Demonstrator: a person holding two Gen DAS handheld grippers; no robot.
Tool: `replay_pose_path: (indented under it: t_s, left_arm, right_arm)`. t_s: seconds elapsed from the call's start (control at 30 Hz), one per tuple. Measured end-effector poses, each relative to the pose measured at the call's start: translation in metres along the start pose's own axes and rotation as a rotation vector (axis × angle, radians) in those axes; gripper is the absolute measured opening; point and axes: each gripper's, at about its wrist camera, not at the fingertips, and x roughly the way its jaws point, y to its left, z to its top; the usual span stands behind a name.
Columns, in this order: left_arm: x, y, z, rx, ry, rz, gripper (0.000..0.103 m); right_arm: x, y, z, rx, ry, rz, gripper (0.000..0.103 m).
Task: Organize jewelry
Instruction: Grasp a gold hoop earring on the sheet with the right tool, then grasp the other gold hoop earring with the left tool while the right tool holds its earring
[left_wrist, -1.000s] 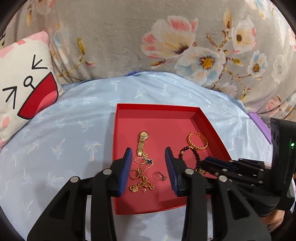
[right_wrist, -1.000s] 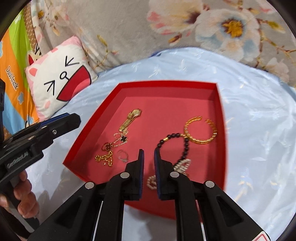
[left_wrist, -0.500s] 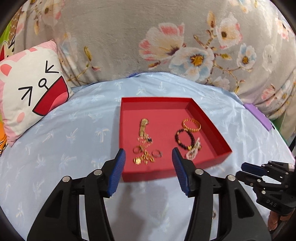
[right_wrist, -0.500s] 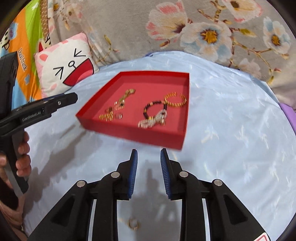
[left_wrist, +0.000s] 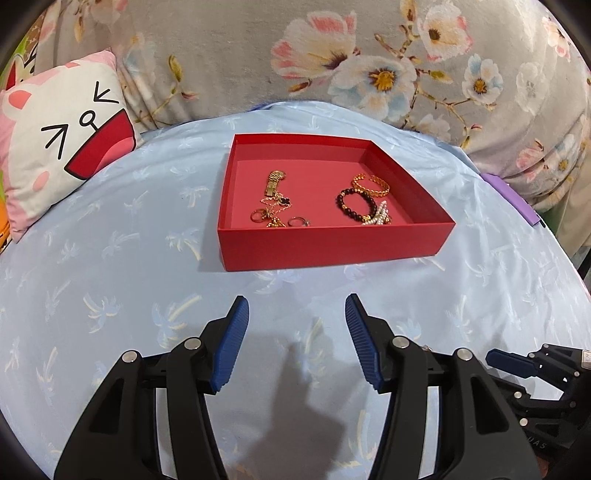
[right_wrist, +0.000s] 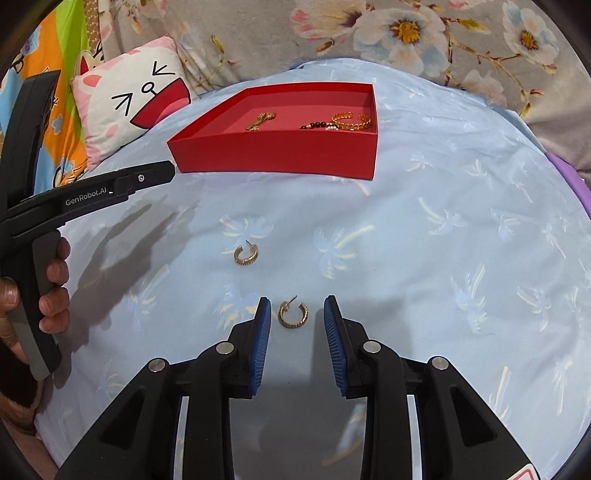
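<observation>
A red tray (left_wrist: 332, 243) (right_wrist: 273, 155) lies on the blue bed sheet and holds a gold watch (left_wrist: 274, 181), a gold bangle (left_wrist: 370, 185), a dark bead bracelet (left_wrist: 355, 206), pearls, chains and rings. Two gold hoop earrings lie on the sheet in the right wrist view: one (right_wrist: 293, 314) between the open fingers of my right gripper (right_wrist: 295, 314), the other (right_wrist: 246, 254) farther off to the left. My left gripper (left_wrist: 295, 314) is open and empty, short of the tray's near wall.
A cat-face cushion (left_wrist: 55, 155) lies at the left. A floral blanket (left_wrist: 332, 55) rises behind the tray. A purple object (left_wrist: 511, 199) lies at the sheet's right edge. The left gripper's body and the hand holding it (right_wrist: 55, 206) show at the left of the right wrist view.
Both grippers have drawn back from the tray toward the near side. The right gripper has opened wider and now has one hoop earring between its fingers.
</observation>
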Motion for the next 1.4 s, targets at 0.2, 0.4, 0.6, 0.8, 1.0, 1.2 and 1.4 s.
replay_pose_path:
  t_s: [0.2, 0.4, 0.6, 0.8, 1.0, 1.2, 1.4]
  left_arm:
    - [0.001, -0.007, -0.01, 0.007, 0.015, 0.009, 0.052]
    - [0.003, -0.008, -0.014, 0.009, 0.022, 0.027, 0.052]
    - [0.006, -0.008, -0.016, 0.009, 0.03, 0.034, 0.052]
    - [0.009, -0.009, -0.017, 0.012, 0.036, 0.043, 0.052]
    - [0.012, -0.011, -0.02, 0.02, 0.044, 0.045, 0.056]
    - [0.014, -0.017, -0.021, 0.042, 0.04, 0.052, 0.058]
    - [0.014, -0.02, -0.022, 0.051, 0.042, 0.054, 0.058]
  right_arm:
    - [0.004, 0.004, -0.004, -0.015, 0.005, -0.023, 0.03]
    - [0.005, 0.01, -0.006, -0.046, -0.004, -0.051, 0.03]
    - [0.006, 0.009, -0.005, -0.041, -0.005, -0.047, 0.03]
    - [0.006, 0.007, -0.004, -0.029, -0.008, -0.035, 0.03]
    - [0.006, 0.007, -0.004, -0.024, -0.009, -0.029, 0.03]
    - [0.006, 0.007, -0.004, -0.026, -0.009, -0.037, 0.028]
    - [0.006, 0.006, -0.004, -0.023, -0.011, -0.042, 0.016]
